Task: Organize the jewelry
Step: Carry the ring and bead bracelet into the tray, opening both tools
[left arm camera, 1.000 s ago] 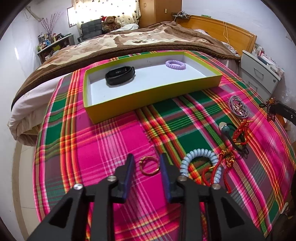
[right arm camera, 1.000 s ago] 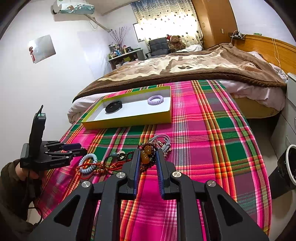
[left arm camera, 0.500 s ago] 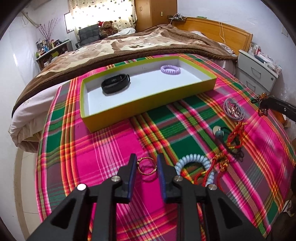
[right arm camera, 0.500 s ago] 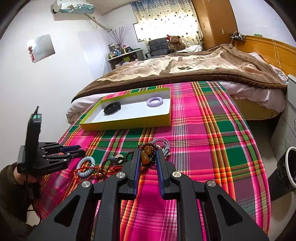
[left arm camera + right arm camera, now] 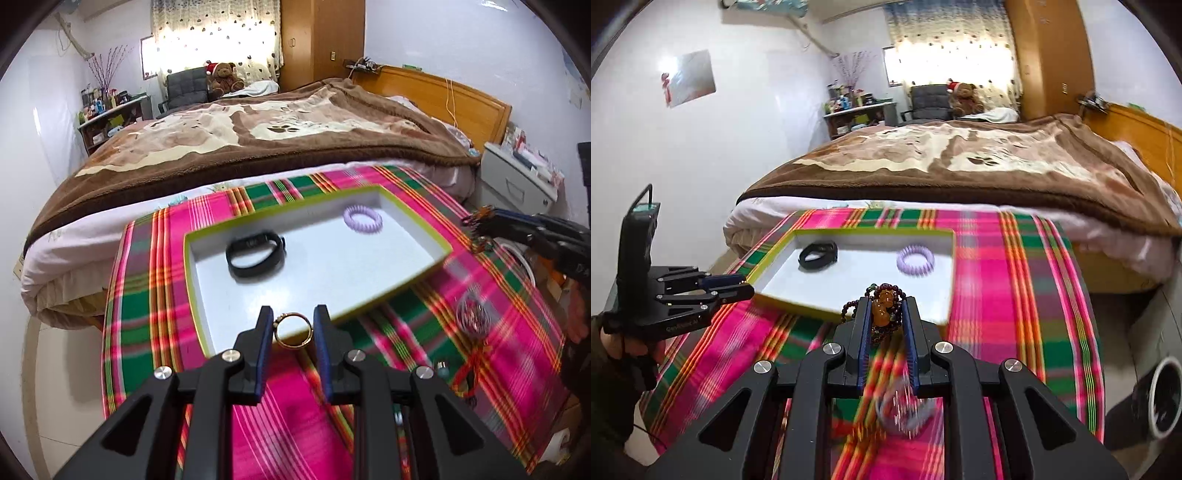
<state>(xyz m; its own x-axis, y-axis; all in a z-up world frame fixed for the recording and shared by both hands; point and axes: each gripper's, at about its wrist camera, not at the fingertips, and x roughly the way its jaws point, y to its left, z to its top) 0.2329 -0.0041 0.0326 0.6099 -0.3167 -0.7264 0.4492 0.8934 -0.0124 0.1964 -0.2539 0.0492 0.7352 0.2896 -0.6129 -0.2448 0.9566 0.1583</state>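
Observation:
My left gripper [image 5: 293,323] is shut on a thin gold ring [image 5: 293,329] and holds it in the air over the near edge of the yellow-green box [image 5: 391,291]. Inside the box lie a black wristband [image 5: 256,254] and a lilac coil hair tie [image 5: 362,220]. My right gripper [image 5: 886,314] is shut on a dark bead bracelet with an amber charm [image 5: 881,312], lifted just before the box's [image 5: 798,304] near wall. The left gripper [image 5: 729,286] shows at the left of the right wrist view, the right gripper [image 5: 480,221] at the right of the left wrist view.
The box rests on a pink and green plaid cloth [image 5: 147,295]. A silver bangle bundle [image 5: 471,314] and red cord pieces [image 5: 469,369] lie on the cloth at the right. A bed with a brown blanket [image 5: 258,140] is beyond. A white nightstand [image 5: 517,181] stands at the right.
My left gripper closed on the gold ring, lifted it off the cloth and carried it forward to the box. My right gripper rose and moved forward with the bead bracelet.

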